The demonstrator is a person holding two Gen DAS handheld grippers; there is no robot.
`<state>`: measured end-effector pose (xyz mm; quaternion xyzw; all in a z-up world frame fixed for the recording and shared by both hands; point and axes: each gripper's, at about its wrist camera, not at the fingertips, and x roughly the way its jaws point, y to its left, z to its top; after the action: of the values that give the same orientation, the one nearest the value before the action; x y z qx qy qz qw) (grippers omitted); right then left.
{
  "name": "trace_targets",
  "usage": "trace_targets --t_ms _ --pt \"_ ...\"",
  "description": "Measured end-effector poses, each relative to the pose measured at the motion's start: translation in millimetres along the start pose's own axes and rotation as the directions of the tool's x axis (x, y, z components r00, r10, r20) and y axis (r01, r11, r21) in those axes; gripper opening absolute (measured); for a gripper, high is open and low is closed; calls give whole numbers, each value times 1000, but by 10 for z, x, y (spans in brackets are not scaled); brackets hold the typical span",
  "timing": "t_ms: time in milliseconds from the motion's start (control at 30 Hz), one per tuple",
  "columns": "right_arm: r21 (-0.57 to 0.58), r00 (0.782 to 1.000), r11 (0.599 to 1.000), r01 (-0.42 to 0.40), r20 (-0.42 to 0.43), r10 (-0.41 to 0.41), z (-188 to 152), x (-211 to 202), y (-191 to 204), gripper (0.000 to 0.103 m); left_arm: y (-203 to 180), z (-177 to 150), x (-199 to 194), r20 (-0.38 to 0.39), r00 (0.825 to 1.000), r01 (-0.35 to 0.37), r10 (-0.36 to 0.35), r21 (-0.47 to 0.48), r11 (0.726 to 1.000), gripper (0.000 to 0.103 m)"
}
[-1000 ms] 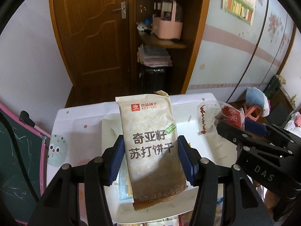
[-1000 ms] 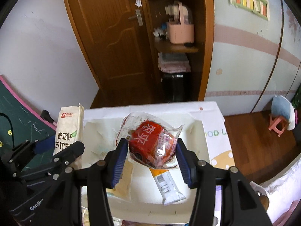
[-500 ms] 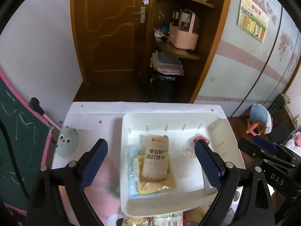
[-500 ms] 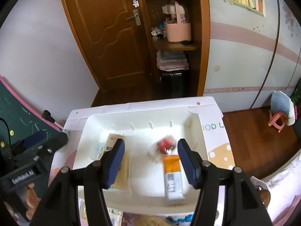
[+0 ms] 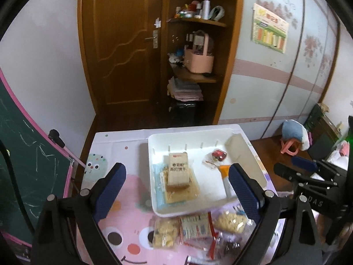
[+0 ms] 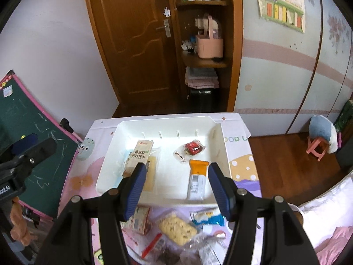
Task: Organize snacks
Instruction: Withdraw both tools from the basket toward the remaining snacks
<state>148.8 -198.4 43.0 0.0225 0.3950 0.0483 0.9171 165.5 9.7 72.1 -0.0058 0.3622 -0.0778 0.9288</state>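
Observation:
A white tray [image 5: 154, 190] [image 6: 110, 161] sits on the small table. In it lie a beige cracker pack [image 5: 178, 169] [image 6: 139, 154] on top of flatter packets, a clear-wrapped red snack [image 5: 217, 155] [image 6: 191, 149] and an orange-and-white bar [image 6: 197, 178] [image 5: 225, 176]. Several loose snack packets [image 5: 194, 227] [image 6: 176, 228] lie on the table in front of the tray. My left gripper [image 5: 176, 194] is open and empty, above the tray's front. My right gripper [image 6: 176, 190] is open and empty, above the tray's front edge.
The table has a pink cartoon cover [image 5: 123, 227]. A green chalkboard [image 5: 22, 165] stands at the left. A wooden door [image 5: 123, 44] and shelves [image 5: 196, 75] are behind. A small stool with a blue cushion [image 6: 322, 137] stands on the floor at the right.
Both grippers opened and pulled back and up. The cracker pack and the red snack left the jaws and now lie in the tray.

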Motion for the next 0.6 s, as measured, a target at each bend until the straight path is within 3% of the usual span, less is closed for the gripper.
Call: trace_targets --t_ms 333,600 --pt "-8 1000 1000 -22 18 22 -602 -485 -25 59 -105 -633 -520 -10 999 39 -39 66 997 94" --pt "6 1000 1000 -21 -11 21 -1163 -488 -70 59 1 -1229 -542 -43 999 32 -30 44 999 94"
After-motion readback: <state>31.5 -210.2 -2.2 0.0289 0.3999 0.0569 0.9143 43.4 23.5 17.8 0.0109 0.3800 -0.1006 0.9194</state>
